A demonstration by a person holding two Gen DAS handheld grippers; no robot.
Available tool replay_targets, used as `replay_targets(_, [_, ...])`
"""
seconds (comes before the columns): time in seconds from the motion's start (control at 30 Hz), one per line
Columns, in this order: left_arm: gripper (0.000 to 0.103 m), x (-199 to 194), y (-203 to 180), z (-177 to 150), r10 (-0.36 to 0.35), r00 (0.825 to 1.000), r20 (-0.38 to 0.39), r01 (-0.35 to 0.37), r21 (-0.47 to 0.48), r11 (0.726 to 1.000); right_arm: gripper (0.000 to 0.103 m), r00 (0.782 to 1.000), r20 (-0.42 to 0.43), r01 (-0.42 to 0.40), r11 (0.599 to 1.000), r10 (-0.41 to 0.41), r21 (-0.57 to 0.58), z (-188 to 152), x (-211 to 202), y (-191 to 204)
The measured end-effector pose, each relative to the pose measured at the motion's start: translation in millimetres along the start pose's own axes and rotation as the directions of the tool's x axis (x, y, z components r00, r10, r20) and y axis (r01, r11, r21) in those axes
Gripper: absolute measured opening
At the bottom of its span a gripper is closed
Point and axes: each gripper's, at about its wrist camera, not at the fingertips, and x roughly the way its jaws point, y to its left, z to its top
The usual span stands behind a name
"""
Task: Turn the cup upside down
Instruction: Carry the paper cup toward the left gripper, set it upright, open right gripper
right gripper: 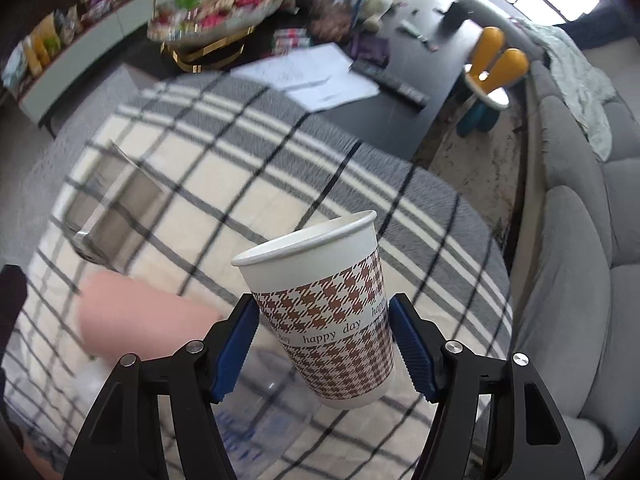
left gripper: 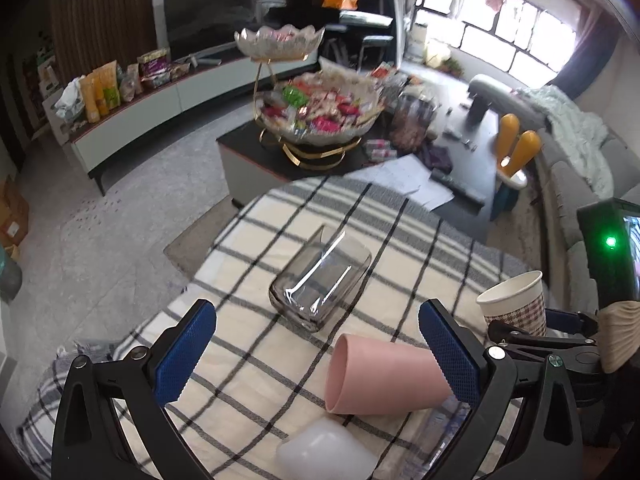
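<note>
A paper cup (right gripper: 328, 316) with a brown houndstooth print and the words "happy day" is held in my right gripper (right gripper: 324, 340), which is shut on its sides. The cup is tilted, mouth up and to the right, lifted above the plaid cloth. It also shows at the right in the left wrist view (left gripper: 516, 304). My left gripper (left gripper: 320, 352) is open and empty above the cloth. A pink cup (left gripper: 380, 380) lies on its side between its fingers, mouth to the left.
A clear glass (left gripper: 320, 276) lies on its side on the plaid-covered table (left gripper: 256, 360). A white cup (left gripper: 324, 452) lies near the front edge. A dark coffee table (left gripper: 472, 152) with a candy bowl (left gripper: 316, 112) stands beyond. A grey sofa (right gripper: 572, 240) is at the right.
</note>
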Motion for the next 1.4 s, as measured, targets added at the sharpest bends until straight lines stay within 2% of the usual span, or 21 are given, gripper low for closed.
replay_targets(0.1, [0.103,-26,12,7,-0.106,0.994,0.037,0.104,0.040,0.994,0.067,0.998,0.050,-0.043,0.996,0.039,0.078,-12,-31,1])
replay_targets(0.13, [0.103,-37,17,9,-0.123,0.990,0.063,0.119,0.065,0.991,0.067,0.996,0.071,-0.062,0.992,0.054,0.113,-20,-44,3])
replay_targets(0.3, [0.103,-85,40,11,-0.165,0.972,0.168,0.137,0.167,0.976,0.067,0.986,0.136,-0.126,0.963,0.095,0.239,-53,-80,20])
replay_targets(0.37, [0.103,-98,53,10,-0.175,0.967,0.187,0.139,0.189,0.972,0.067,0.981,0.156,-0.161,0.940,0.118,0.299,-69,-90,28])
replay_targets(0.47, [0.103,-111,76,4,-0.175,0.966,0.190,0.133,0.216,0.967,0.067,0.970,0.170,-0.226,0.896,0.172,0.382,-96,-100,43])
replay_targets(0.53, [0.103,-119,93,-1,-0.177,0.965,0.195,0.130,0.232,0.964,0.067,0.957,0.174,-0.285,0.852,0.230,0.440,-117,-100,54])
replay_targets(0.63, [0.103,-125,116,-13,-0.183,0.964,0.194,0.129,0.261,0.957,0.067,0.937,0.174,-0.349,0.790,0.303,0.504,-146,-93,76])
replay_targets(0.8, [0.103,-127,152,-34,-0.183,0.966,0.185,0.127,0.278,0.952,0.067,0.904,0.156,-0.408,0.697,0.398,0.589,-185,-65,119])
replay_targets(0.93, [0.103,-123,178,-46,-0.182,0.967,0.176,0.130,0.273,0.953,0.067,0.871,0.136,-0.434,0.611,0.472,0.662,-205,-34,142])
replay_targets(1.1, [0.103,-110,196,-55,-0.182,0.970,0.162,0.133,0.276,0.952,0.068,0.844,0.124,-0.434,0.529,0.521,0.729,-217,2,166])
replay_targets(1.17, [0.103,-103,201,-57,-0.190,0.969,0.158,0.141,0.277,0.950,0.068,0.844,0.128,-0.433,0.518,0.521,0.738,-216,8,170])
replay_targets(1.3, [0.103,-93,201,-55,-0.183,0.968,0.170,0.130,0.283,0.950,0.068,0.866,0.140,-0.407,0.515,0.479,0.754,-208,15,170])
replay_targets(1.4, [0.103,-81,201,-53,-0.177,0.972,0.156,0.128,0.281,0.951,0.068,0.868,0.142,-0.403,0.509,0.475,0.761,-205,23,166])
